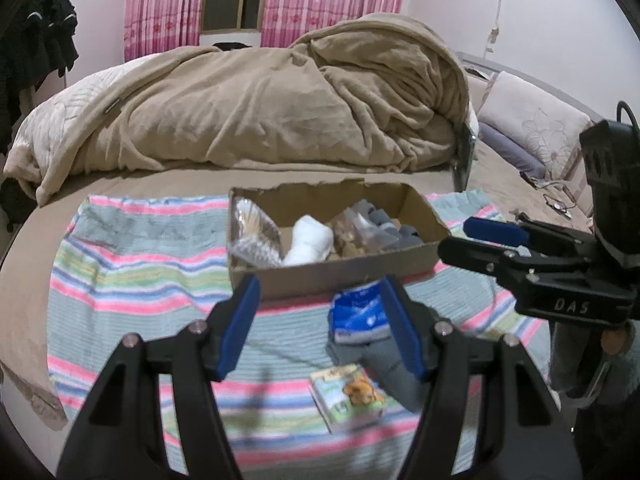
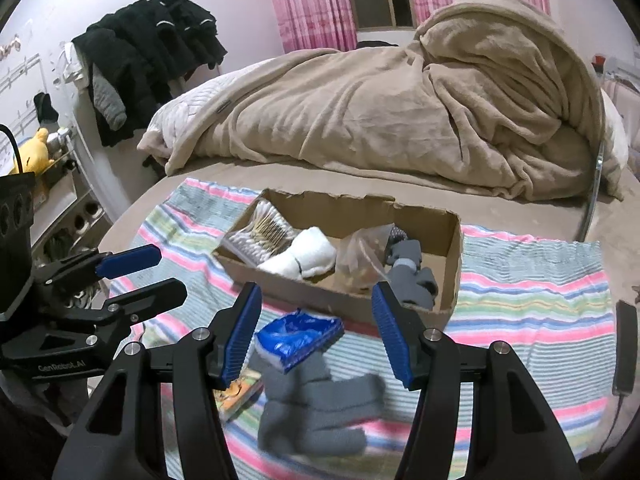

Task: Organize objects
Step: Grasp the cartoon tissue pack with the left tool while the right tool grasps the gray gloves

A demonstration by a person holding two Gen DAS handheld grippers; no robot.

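Note:
An open cardboard box [image 1: 424, 204] [image 2: 452, 240] sits on a striped towel [image 1: 132, 264] [image 2: 532, 284] on the bed. It holds a cotton swab pack [image 1: 252, 236], a rolled white sock [image 1: 308, 238] [image 2: 308, 256], a clear bag [image 1: 352, 236] and grey socks [image 2: 412, 276]. In front of the box lie a blue tissue pack [image 1: 358, 312] [image 2: 298, 336], grey socks [image 1: 390, 372] [image 2: 320, 408] and a small picture pack [image 1: 348, 396] [image 2: 240, 390]. My left gripper [image 1: 320, 328] [image 2: 168, 274] hovers open above them. My right gripper [image 2: 316, 336] [image 1: 472, 242] is beside it, open and empty.
A heaped beige blanket [image 1: 280, 100] [image 2: 400, 112] fills the bed behind the box. Pillows [image 1: 532, 128] lie at the right. Dark clothes [image 2: 152, 52] hang on the left wall above a shelf with a yellow plush [image 2: 32, 152]. A black cable [image 2: 624, 348] lies by the towel's right edge.

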